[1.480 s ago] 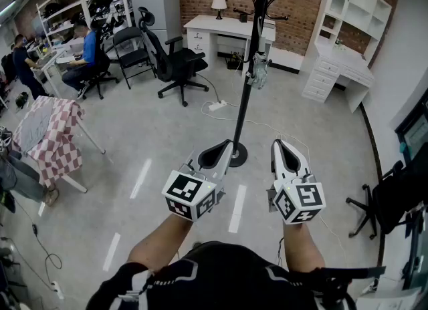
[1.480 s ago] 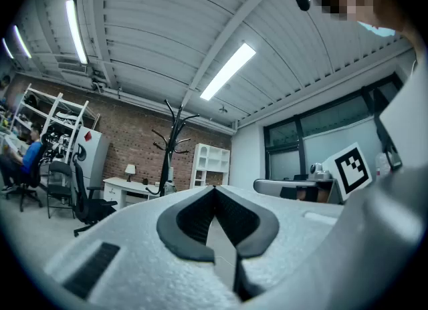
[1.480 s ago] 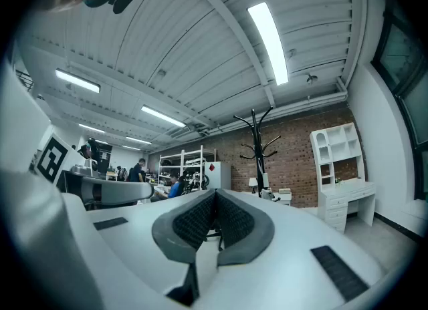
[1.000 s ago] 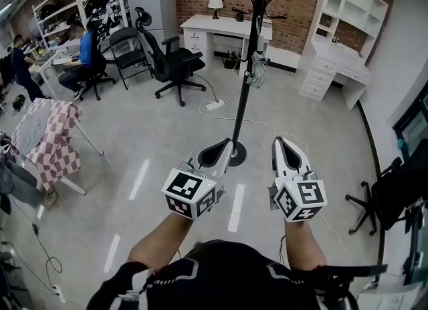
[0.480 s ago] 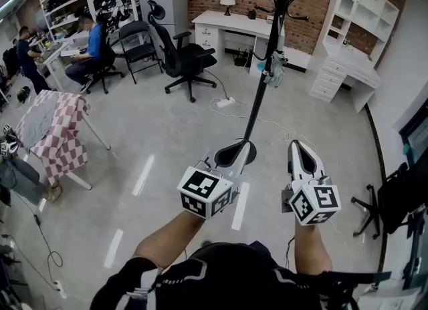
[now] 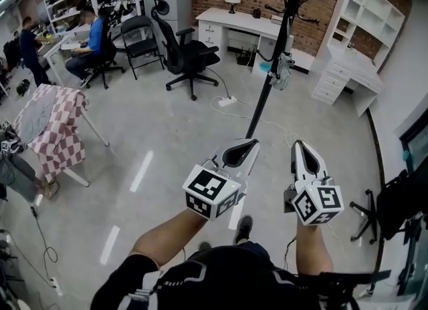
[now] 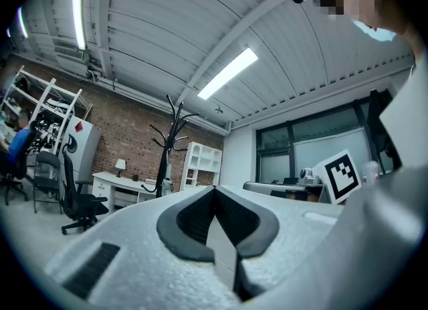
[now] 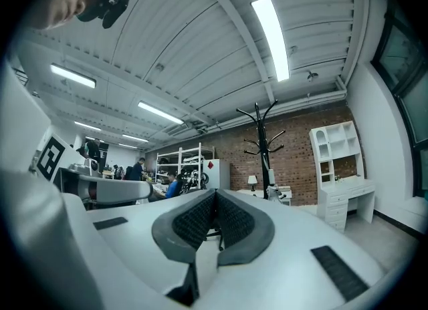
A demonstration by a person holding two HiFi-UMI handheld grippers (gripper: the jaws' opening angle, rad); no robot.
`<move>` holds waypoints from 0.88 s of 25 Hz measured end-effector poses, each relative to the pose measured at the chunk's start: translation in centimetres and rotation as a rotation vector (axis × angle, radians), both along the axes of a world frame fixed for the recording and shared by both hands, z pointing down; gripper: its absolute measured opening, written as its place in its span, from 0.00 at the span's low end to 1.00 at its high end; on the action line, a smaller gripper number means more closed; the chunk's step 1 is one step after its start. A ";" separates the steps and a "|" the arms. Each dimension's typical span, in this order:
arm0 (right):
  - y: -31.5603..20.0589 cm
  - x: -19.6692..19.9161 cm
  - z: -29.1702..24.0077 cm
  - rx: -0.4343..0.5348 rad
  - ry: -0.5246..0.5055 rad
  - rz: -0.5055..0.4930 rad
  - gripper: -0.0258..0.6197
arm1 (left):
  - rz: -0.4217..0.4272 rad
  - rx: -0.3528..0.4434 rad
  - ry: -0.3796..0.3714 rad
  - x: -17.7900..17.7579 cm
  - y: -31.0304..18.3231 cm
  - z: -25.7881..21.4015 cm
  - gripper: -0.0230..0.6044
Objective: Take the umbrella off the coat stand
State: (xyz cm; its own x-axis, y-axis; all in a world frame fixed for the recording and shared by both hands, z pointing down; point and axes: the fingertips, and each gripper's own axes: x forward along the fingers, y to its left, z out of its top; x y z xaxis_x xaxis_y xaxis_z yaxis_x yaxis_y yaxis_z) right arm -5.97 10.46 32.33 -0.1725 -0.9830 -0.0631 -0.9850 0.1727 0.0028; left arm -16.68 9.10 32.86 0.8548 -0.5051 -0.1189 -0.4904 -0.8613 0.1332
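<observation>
— Umbrella (image 6: 281, 70) position?
— Folded, hanging long axis vertical against the far coat stand (image 6: 266, 95), well beyond both grippers.
— Jaws?
— Left gripper (image 6: 249, 144) and right gripper (image 6: 300, 143): each pressed together, nothing between.

The coat stand (image 6: 266, 95) runs out past the head view's top edge, so its crown is cut off. Its base is hidden behind the left gripper (image 6: 249, 144). The pale bundle hanging on its pole, seemingly the umbrella (image 6: 281, 72), is too small to make out in detail. In the right gripper view, the right gripper (image 8: 215, 198) hides the stand's foot.
</observation>
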 end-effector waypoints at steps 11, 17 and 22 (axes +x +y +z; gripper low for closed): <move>-7.2 5.3 -0.9 0.037 -0.016 -0.046 0.04 | -0.055 -0.008 -0.031 5.2 -7.0 -0.3 0.05; -11.0 9.2 -1.5 0.054 -0.027 -0.078 0.04 | -0.084 -0.022 -0.032 9.1 -11.1 -0.3 0.05; -14.0 11.5 -1.5 0.048 -0.024 -0.110 0.04 | -0.092 -0.028 -0.043 12.2 -14.0 -0.2 0.05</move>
State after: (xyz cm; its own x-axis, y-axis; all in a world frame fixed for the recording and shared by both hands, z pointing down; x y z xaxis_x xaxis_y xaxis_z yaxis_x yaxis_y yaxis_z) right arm 5.55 -3.53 30.87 -0.2767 -0.9540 -0.1154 -0.9601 0.2796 -0.0093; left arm -4.48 -4.90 32.64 0.8086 -0.5845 -0.0677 -0.5732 -0.8084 0.1338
